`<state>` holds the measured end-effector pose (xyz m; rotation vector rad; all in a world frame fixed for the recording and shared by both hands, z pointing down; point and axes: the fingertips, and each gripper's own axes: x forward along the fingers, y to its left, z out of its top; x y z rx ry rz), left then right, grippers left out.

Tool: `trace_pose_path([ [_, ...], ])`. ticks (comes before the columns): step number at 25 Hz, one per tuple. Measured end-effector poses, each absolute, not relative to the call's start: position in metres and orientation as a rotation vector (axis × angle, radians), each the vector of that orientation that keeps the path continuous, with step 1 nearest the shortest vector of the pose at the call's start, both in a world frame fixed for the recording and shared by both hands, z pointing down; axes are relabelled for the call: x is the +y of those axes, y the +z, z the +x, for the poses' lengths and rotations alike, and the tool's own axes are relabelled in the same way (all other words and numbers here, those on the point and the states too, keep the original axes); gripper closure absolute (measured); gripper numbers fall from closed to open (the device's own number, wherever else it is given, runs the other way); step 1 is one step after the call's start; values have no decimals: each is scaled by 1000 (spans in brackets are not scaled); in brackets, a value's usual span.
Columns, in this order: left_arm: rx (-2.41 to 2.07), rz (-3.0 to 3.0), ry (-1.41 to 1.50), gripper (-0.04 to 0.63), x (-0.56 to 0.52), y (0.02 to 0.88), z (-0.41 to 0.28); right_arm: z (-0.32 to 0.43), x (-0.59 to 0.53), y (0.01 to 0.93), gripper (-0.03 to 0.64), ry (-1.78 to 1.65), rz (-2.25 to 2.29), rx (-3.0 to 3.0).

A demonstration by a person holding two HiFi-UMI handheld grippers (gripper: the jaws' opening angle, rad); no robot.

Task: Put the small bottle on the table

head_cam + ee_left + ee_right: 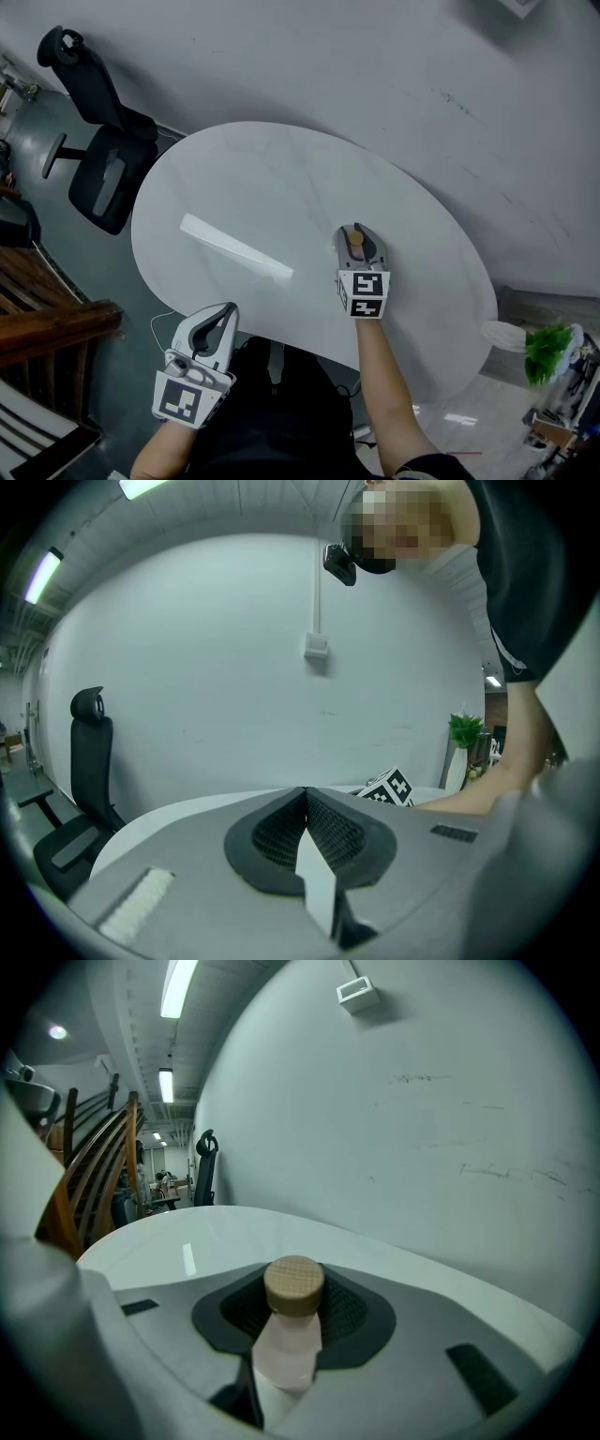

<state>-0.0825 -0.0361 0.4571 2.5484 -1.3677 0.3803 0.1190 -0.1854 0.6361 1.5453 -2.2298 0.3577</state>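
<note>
Right tongs [357,232] first, from my head camera: they reach over the near right part of the white oval table [281,178], closed on the small bottle [356,241], which shows as a tan spot between the jaws. Whether its base touches the top I cannot tell from above. Left tongs [228,310] hang at the table's near edge, well apart from the bottle. An office chair [105,173] stands off the far left end.

From the left tongs' own camera, the jaws meet tip to tip with nothing between them. Past them I see the marker cube [389,787] of the other tongs and my forearm [487,794] over the tabletop.

From the right tongs' camera, the jaws stand partly apart, pads pressed on the bottle's pale pink body just under its round tan cap [294,1285], which rises clear of the pads. The bottle sits upright, with bare tabletop beyond.

I judge it light and stiff, a smooth-walled little thing that could slide in the pads if I ease off unevenly. It may be breakable if it is glass, which I cannot tell. Its narrow foot and broad cap should make it tippy, so the hold belongs on the body below the cap, as now, with release only once it stands level.
</note>
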Motion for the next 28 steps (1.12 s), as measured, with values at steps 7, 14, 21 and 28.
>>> trace_pose_path([
  [7,-1374,2558,394,591,-38,455,-81,119,-185,635,508,346,1553,-2236],
  [14,-1369,2541,400,591,-33,459,-84,118,-185,637,506,324,1564,-2242],
  [21,-1375,2544,402,591,-31,459,-87,118,-186,636,504,315,1571,-2240],
  [28,-1374,2535,408,591,-28,460,-90,113,-187,638,495,305,1543,-2251],
])
